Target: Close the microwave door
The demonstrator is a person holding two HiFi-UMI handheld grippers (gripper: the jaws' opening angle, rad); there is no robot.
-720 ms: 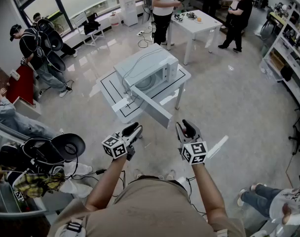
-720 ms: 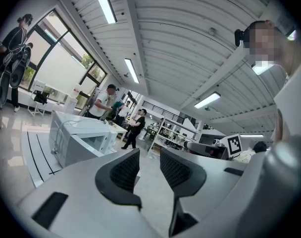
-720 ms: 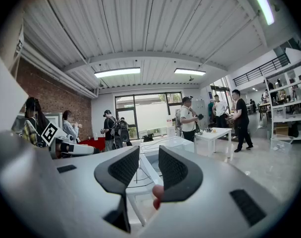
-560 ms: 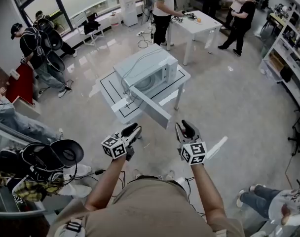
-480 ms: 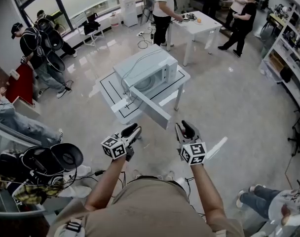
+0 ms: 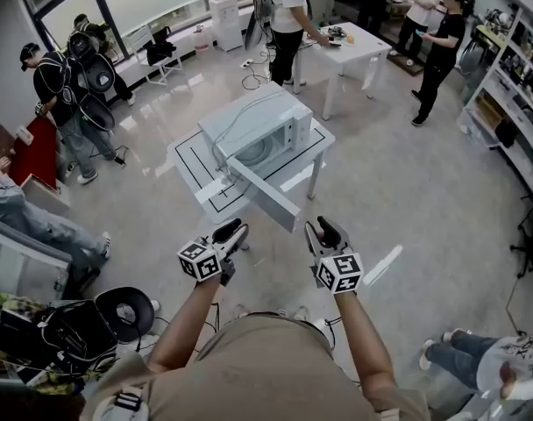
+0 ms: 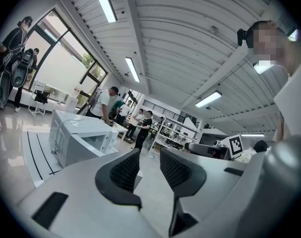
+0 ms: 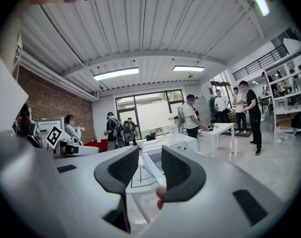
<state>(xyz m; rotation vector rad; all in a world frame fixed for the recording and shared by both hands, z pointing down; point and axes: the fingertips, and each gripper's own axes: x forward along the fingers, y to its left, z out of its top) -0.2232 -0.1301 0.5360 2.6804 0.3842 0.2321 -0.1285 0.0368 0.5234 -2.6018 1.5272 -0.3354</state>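
The white boxy microwave's (image 6: 249, 117) door (image 6: 268, 196) stands wide open, untouched, while the left gripper (image 6: 228, 233) and right gripper (image 6: 321, 232) hover short of it, fingers narrowly parted and empty.

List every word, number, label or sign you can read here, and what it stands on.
No readable text anywhere.
The cubes on the left tool and right tool: black-and-white square patterns, no letters or digits.
On the microwave: any print too small to read.

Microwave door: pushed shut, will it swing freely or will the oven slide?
The door stands wide open, a stiff flat panel, so it likely swings easily. The microwave sits squat on its table; it probably stays put, though a hard shove might slide it.
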